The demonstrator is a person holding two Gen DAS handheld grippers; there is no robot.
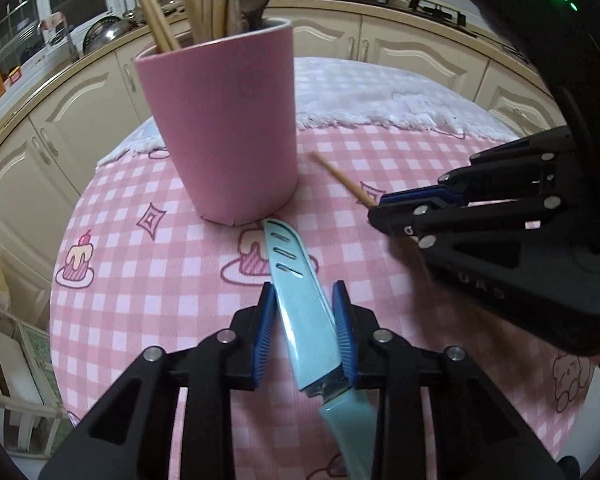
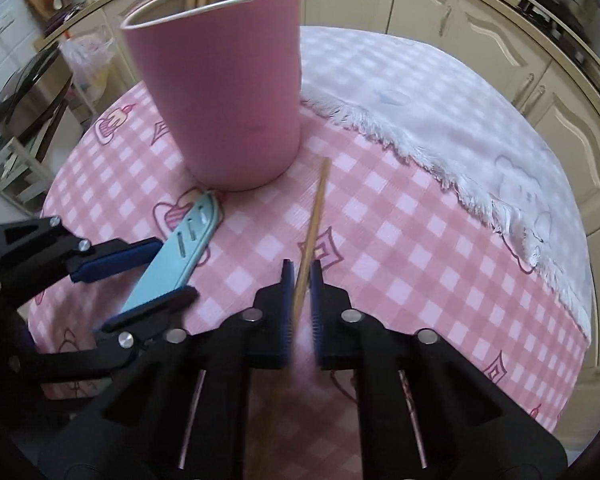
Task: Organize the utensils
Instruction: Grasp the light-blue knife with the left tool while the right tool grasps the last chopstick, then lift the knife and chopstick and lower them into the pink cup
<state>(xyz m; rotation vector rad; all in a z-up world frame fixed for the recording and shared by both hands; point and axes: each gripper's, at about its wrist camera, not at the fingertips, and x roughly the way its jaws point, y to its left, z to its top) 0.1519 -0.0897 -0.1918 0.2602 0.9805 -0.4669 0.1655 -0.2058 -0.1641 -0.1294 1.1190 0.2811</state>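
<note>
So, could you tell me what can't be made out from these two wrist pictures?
- Pink cup: its inside is hidden by its wall in both views, and the utensil tops are cut off by the upper edge.
- Knife: the handle end runs off the bottom of the left wrist view.
- Chopstick: its near end is blurred behind the right gripper.
- Left gripper: whether both pads press the knife is unclear.

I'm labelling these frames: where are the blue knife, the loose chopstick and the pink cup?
blue knife (image 1: pixel 300 304): left wrist view, sheath middle.
loose chopstick (image 2: pixel 315 216): right wrist view, mid-shaft.
pink cup (image 1: pixel 228 120): left wrist view, side wall.
</note>
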